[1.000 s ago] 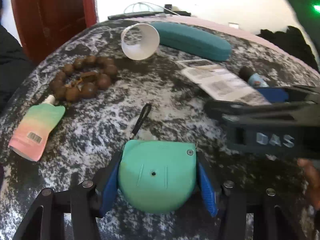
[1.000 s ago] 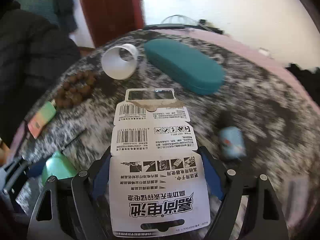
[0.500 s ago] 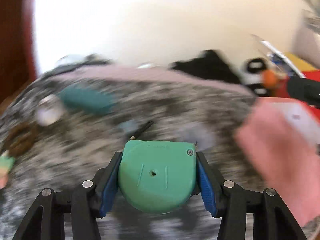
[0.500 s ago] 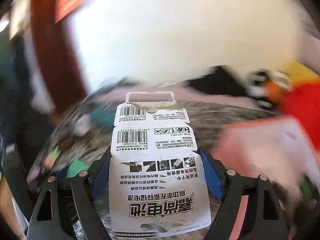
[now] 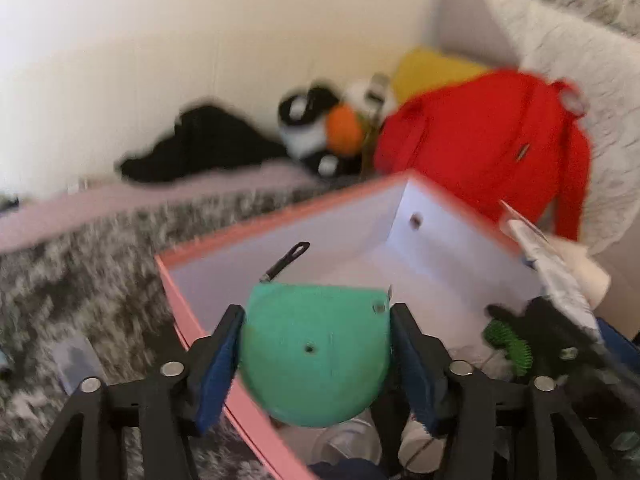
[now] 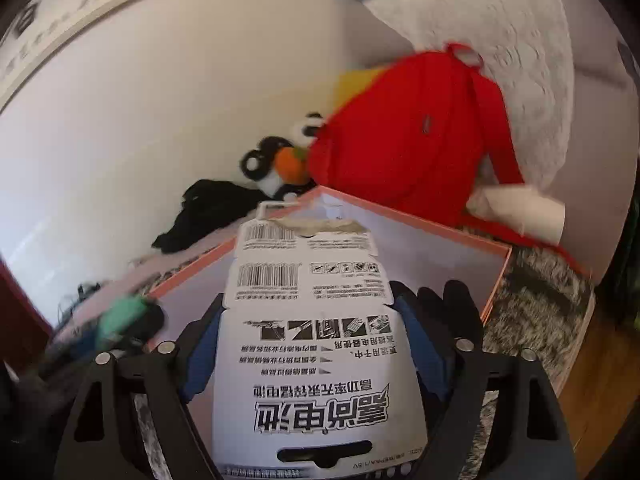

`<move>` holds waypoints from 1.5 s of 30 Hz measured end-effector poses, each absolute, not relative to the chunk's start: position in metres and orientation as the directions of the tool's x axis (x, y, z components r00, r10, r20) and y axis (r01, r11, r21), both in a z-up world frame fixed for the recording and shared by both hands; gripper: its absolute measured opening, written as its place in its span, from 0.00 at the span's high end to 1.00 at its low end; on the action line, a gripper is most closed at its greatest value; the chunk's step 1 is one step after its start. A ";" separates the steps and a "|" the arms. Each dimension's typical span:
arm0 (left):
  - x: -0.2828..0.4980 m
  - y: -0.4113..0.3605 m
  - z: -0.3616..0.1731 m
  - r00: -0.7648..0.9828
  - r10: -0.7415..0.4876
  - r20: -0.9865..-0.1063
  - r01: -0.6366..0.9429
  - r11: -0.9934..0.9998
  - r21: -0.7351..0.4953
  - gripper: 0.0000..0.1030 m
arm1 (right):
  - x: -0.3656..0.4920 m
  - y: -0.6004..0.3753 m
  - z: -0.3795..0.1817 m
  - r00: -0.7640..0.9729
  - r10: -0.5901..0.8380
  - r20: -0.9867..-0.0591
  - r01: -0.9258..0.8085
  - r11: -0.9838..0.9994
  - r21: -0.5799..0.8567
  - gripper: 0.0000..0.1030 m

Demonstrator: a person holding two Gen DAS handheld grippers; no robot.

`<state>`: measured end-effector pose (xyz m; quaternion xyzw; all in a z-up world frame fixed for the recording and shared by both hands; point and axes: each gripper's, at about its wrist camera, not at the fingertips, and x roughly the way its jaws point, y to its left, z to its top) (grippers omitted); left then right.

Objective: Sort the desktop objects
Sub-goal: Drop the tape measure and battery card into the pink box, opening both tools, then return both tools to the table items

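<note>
Box (image 5: 280, 216) with pink rim lies under both claws. Left claw (image 5: 316, 354) is opening around the green tape (image 5: 316, 356). Right claw (image 6: 304, 344) holds the card (image 6: 308, 344).

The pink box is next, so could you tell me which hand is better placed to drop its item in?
Left, probably: the left tool is opening, its green tape measure already over the pink box.

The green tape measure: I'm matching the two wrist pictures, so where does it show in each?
Left wrist: the green tape measure fills the lower middle, between the opening pads of the left claw, above the pink box.
Right wrist: a blurred green patch at the lower left, beside the box's near edge.
Shared landmark: the red bag behind the box.
</note>
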<state>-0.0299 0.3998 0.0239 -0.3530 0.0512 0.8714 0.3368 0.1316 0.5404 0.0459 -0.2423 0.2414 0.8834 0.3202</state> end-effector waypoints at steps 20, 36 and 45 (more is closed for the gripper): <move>-0.017 0.260 -0.003 -0.687 0.305 -0.660 -0.460 -0.885 0.069 0.01 | 0.115 0.462 0.072 -0.879 0.229 -0.417 -0.431 -0.757 0.491 0.01; -0.115 0.061 -0.089 -0.667 0.150 -0.729 -0.192 -0.981 -0.026 0.01 | -0.019 0.297 0.020 -0.832 0.040 -0.554 -0.168 -0.969 0.181 0.01; -0.201 0.120 -0.104 -0.633 0.238 -0.737 -0.220 -0.968 -0.124 0.01 | -0.133 0.305 -0.063 -0.699 0.058 -0.713 -0.138 -0.989 0.055 0.03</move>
